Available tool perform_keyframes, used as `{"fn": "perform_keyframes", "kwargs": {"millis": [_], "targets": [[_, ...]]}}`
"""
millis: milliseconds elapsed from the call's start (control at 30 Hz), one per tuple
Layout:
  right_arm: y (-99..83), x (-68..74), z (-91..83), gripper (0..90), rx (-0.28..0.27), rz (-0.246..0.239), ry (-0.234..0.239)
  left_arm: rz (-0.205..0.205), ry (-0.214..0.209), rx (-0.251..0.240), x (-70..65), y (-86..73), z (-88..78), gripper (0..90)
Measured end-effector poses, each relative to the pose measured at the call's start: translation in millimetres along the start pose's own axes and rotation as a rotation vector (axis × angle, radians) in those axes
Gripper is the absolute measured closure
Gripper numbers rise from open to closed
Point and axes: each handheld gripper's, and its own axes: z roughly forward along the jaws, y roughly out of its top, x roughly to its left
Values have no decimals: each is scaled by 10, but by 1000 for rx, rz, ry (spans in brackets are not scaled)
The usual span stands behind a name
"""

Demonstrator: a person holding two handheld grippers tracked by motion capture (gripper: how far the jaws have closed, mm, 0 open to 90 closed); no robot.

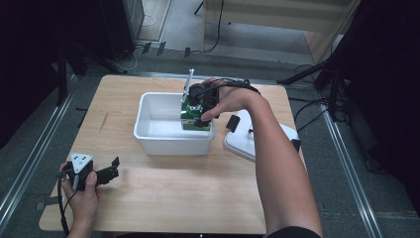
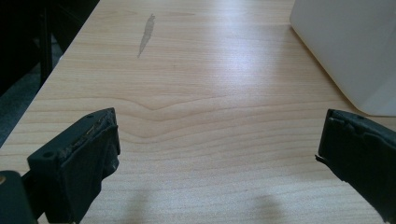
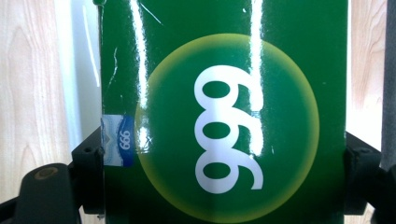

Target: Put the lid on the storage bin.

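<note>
The right gripper squeezes the green box from both sides and holds it inside the white tub (letting go is still left). The left gripper rests wide open, holding nothing, on the table.

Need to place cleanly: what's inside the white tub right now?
The green box, held by the right claw, sits at the white tub's right end. The floor under it is hidden.

high view: above near table edge, looking forward-down.
left gripper view: low, shares tub.
right gripper view: close against box.
</note>
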Motion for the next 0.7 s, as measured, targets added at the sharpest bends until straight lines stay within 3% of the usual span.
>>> {"fn": "perform_keyframes", "kwargs": {"millis": [500, 700], "targets": [[-84, -4, 296, 156, 8, 14, 0, 4, 1, -2, -3, -2, -1, 0], [-109, -43, 396, 154, -8, 37, -30, 1, 3, -3, -6, -3, 1, 0]]}}
